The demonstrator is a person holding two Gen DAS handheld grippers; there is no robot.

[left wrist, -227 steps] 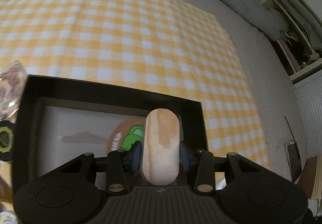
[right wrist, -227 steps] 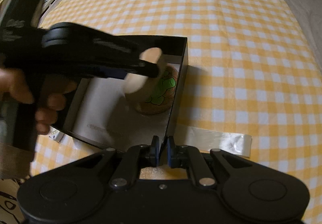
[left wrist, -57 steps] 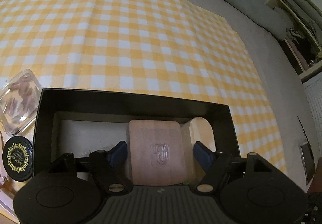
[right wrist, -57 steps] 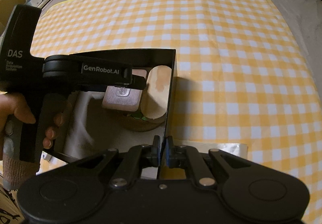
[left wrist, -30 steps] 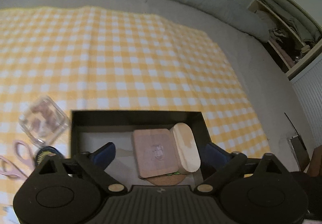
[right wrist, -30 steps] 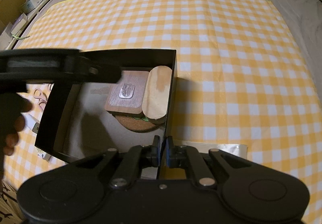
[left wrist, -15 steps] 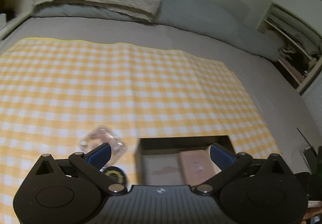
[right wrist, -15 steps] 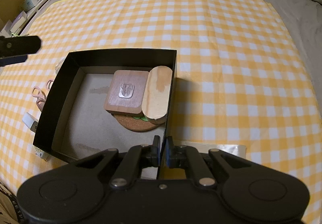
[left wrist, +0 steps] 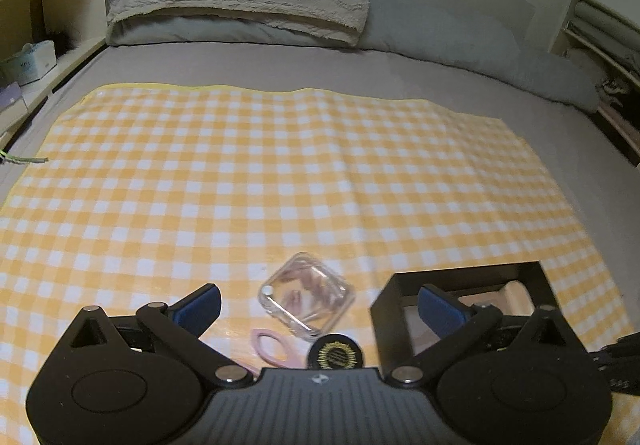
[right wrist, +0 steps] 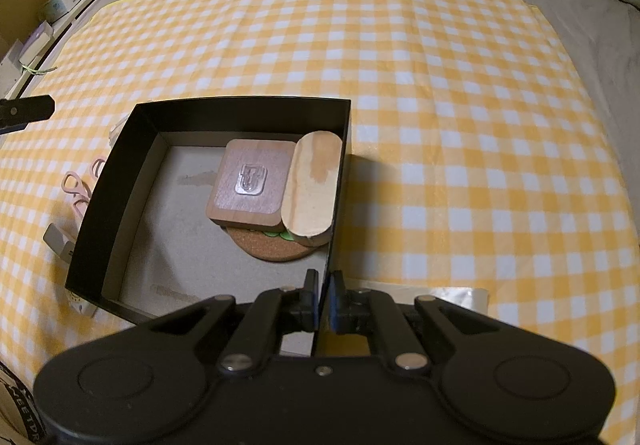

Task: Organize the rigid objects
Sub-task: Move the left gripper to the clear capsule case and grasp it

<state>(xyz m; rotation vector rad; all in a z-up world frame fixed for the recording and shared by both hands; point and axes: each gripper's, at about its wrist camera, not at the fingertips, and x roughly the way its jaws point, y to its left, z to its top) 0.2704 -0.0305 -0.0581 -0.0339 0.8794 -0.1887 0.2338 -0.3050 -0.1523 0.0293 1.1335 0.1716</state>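
Dim warm light, fisheye-bent edges, foreground blurred

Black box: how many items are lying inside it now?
3 visible in the black box: square wooden block, oval wooden piece against the right wall, cork coaster beneath both. More may be hidden.

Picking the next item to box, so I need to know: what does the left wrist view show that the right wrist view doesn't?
Only the left wrist view: the open left gripper, empty, with a clear case, a black round tin and a pink scissors handle lying on the cloth between its fingers.

Only the right wrist view: the box's contents, a square wooden block and an oval wooden block on a cork coaster, and the right gripper shut on the box's near wall.

Both: the black box and the checked cloth.
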